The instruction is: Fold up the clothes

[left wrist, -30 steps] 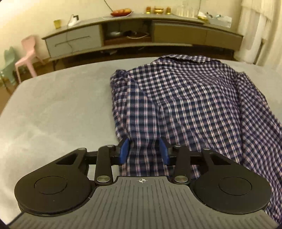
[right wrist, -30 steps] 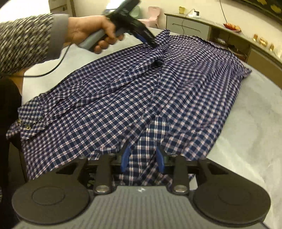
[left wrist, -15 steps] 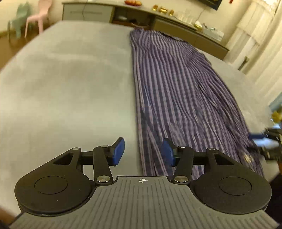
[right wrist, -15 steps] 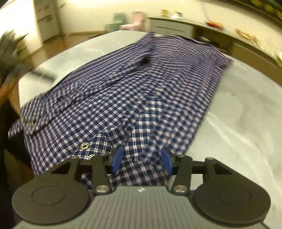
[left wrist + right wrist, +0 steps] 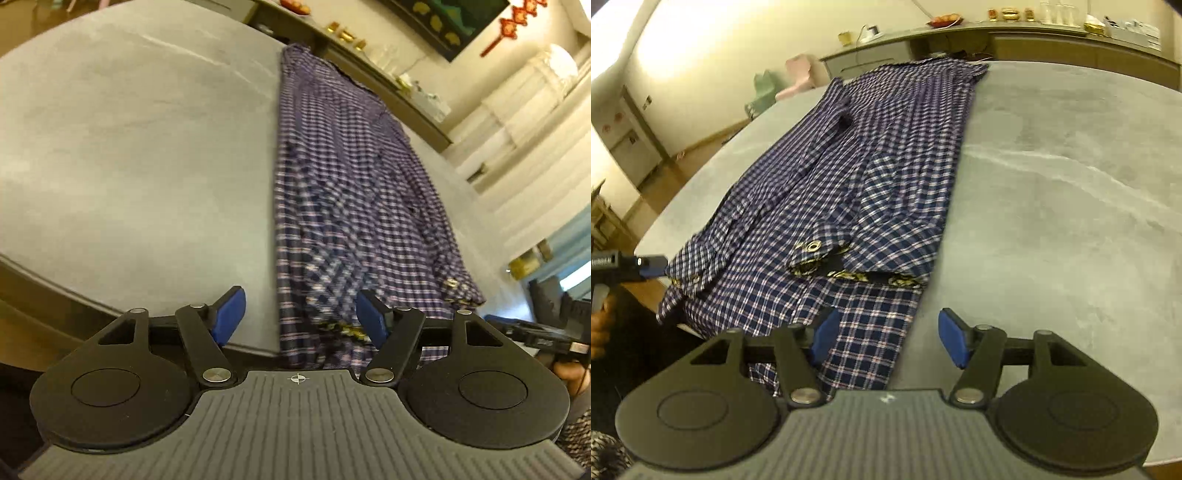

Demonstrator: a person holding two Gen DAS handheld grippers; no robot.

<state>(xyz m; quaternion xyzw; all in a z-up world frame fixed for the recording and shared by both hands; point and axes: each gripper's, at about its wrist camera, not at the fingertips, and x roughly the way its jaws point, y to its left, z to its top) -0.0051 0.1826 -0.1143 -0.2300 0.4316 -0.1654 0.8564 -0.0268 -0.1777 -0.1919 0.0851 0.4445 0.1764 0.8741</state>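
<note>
A navy and white checked shirt [image 5: 343,192] lies folded lengthwise in a long strip on the grey table [image 5: 129,147], its near end hanging over the table's front edge. My left gripper [image 5: 297,314] is open and empty at that front edge, over the strip's left side. The shirt also shows in the right wrist view [image 5: 871,184], with a cuff with metal snaps [image 5: 812,246] on top. My right gripper [image 5: 884,338] is open and empty over the strip's right edge. The left gripper [image 5: 646,266] shows at the far left of that view.
A long low sideboard [image 5: 1015,40] with dishes and glasses stands behind the table [image 5: 1052,184]. Pink and green child chairs [image 5: 798,74] stand by the wall. Curtains [image 5: 517,140] hang to the right in the left wrist view.
Both grippers have let go of the shirt and opened wide. Both pulled back to the table's front edge. The shirt now lies as a narrow folded strip.
</note>
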